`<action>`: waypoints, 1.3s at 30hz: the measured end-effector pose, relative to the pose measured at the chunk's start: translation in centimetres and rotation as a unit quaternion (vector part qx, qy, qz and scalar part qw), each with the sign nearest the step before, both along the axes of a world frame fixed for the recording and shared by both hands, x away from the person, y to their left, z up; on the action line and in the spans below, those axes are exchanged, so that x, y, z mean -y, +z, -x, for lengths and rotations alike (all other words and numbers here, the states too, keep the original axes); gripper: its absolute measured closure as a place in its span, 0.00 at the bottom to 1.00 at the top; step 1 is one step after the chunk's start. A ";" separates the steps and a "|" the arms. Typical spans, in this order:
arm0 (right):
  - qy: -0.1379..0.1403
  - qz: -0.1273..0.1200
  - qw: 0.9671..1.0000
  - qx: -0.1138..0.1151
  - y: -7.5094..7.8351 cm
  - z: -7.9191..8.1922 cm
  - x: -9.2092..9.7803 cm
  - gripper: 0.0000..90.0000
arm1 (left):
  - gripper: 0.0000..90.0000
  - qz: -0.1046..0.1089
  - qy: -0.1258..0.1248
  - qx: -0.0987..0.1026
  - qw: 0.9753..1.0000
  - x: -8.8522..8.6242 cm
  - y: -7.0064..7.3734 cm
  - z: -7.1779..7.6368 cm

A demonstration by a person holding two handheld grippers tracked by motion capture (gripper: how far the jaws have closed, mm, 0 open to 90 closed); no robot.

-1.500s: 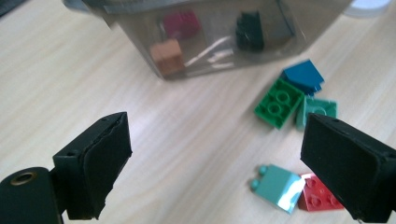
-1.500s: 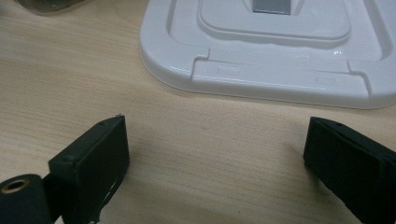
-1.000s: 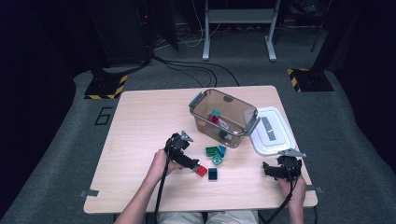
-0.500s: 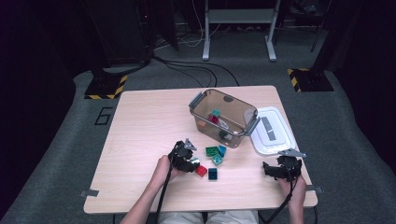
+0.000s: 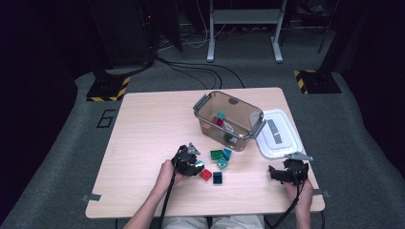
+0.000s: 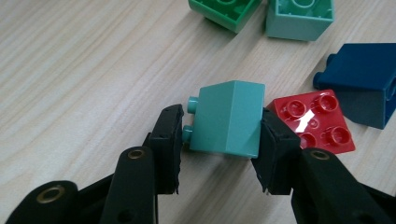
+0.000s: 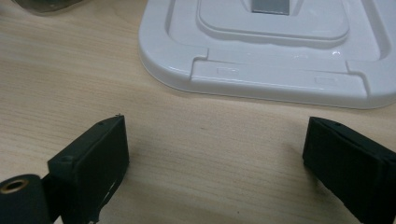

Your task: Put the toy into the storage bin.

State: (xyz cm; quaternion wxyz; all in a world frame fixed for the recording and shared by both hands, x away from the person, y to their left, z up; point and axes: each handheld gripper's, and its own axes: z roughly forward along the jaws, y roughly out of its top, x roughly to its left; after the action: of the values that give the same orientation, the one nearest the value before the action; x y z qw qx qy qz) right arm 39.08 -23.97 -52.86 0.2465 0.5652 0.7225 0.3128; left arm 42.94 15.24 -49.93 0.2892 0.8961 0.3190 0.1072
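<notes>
my left hand-held gripper (image 6: 219,135) sits low on the counter (image 5: 143,138) with its jaws around a teal brick (image 6: 227,119) lying on its side, one jaw touching its flat end, the other just short of the studs, so i judge the grasp nearly closed but not yet firm. a red brick (image 6: 314,121) touches it on the far side. next i need to squeeze, lift clear of the red one, and carry it to the bin (image 5: 228,119). my right hand-held gripper (image 7: 215,154) rests wide apart, holding nothing, near the white lid (image 7: 280,56).
</notes>
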 end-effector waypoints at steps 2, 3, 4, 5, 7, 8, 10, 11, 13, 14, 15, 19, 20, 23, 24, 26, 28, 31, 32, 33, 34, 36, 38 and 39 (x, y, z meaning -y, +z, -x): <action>0.000 0.000 1.000 0.000 0.0 0.0 0.0 0.07 | 0.63 0.001 0.003 0.003 1.000 -0.1 0.2 0.0; 0.000 0.000 1.000 0.000 0.0 0.0 0.0 0.07 | 0.63 0.000 0.000 0.002 1.000 -0.3 0.4 -0.1; 0.000 0.000 1.000 0.000 0.0 0.0 0.0 0.07 | 0.63 0.000 0.003 0.003 1.000 -0.3 0.6 -0.1; -0.001 0.000 1.000 0.000 0.0 0.0 0.0 0.07 | 0.63 0.003 0.006 0.006 1.000 -0.4 0.7 -0.1; 0.000 0.000 1.000 0.000 0.0 0.0 0.0 0.07 | 0.63 0.003 0.007 0.007 1.000 -0.6 1.2 -0.2; 0.000 0.000 1.000 0.000 0.0 0.0 0.0 0.07 | 0.63 0.004 0.008 0.010 1.000 -0.7 1.4 -0.2; 0.000 0.000 1.000 0.000 0.0 0.0 0.0 0.07 | 0.63 0.004 0.008 0.012 1.000 -0.9 2.0 -0.2; 0.001 -0.001 1.000 0.000 0.0 0.0 0.0 0.07 | 0.63 0.005 0.009 0.014 1.000 -1.1 2.4 -0.3; 0.000 0.000 1.000 0.000 0.0 0.0 0.0 0.07 | 0.63 0.007 0.011 0.017 1.000 -1.2 2.9 -0.4; 0.000 0.000 1.000 0.000 0.0 0.0 0.0 0.07 | 0.63 0.008 0.011 0.017 1.000 -1.3 3.2 -0.6; 0.000 0.000 1.000 0.000 0.0 0.0 0.0 0.07 | 0.63 0.009 0.010 0.018 1.000 -1.3 3.4 -0.7; 0.000 0.000 1.000 0.000 0.0 0.0 0.0 0.07 | 0.63 0.008 0.011 0.025 1.000 -1.4 4.3 -1.0; 0.001 0.000 1.000 0.000 0.0 0.0 0.0 0.07 | 0.63 0.009 0.011 0.026 1.000 -1.4 4.5 -1.1; 0.000 0.000 1.000 0.000 0.0 0.0 0.0 0.07 | 0.63 -0.001 0.010 0.031 0.999 -1.2 4.9 -1.4; 0.000 0.000 1.000 0.000 0.0 0.0 0.0 0.07 | 0.63 -0.005 0.008 0.031 0.999 -1.1 5.1 -1.5; 0.000 0.000 1.000 0.000 0.0 0.0 0.0 0.07 | 0.63 -0.004 0.008 0.031 0.999 -1.1 5.4 -1.7; -0.001 -0.001 1.000 0.000 0.0 0.0 0.0 0.07 | 0.63 -0.004 0.009 0.034 0.999 -1.0 5.7 -1.9; 0.000 -0.002 1.000 0.000 0.0 0.0 0.0 0.07 | 0.63 -0.003 0.009 0.041 0.999 -0.9 6.2 -2.2; 0.000 -0.002 1.000 0.000 0.0 0.0 0.0 0.07 | 0.63 -0.003 0.009 0.042 0.999 -0.9 6.4 -2.3; 0.001 -0.002 1.000 -0.001 0.0 0.0 0.0 0.07 | 0.63 -0.004 0.009 0.044 0.999 -0.9 6.5 -2.4; 0.000 -0.002 1.000 -0.001 0.0 0.0 0.0 0.07 | 0.63 -0.002 0.010 0.044 0.999 -0.9 6.7 -2.4; 0.002 -0.002 1.000 -0.001 0.0 0.0 0.0 0.07 | 0.63 -0.003 0.011 0.046 0.999 -0.9 7.1 -2.6; 0.002 -0.002 1.000 -0.001 0.0 0.0 0.0 0.07 | 0.63 -0.004 0.012 0.049 0.999 -0.9 7.3 -2.7; 0.002 -0.002 1.000 -0.001 0.0 0.0 0.0 0.07 | 0.63 -0.005 0.012 0.050 0.999 -0.9 7.6 -2.8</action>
State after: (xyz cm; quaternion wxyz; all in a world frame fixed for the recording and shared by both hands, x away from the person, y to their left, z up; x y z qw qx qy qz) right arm 39.08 -23.99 -52.86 0.2441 0.5643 0.7233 0.3144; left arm 45.72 16.19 -42.28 0.2992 0.8870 0.3146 0.1573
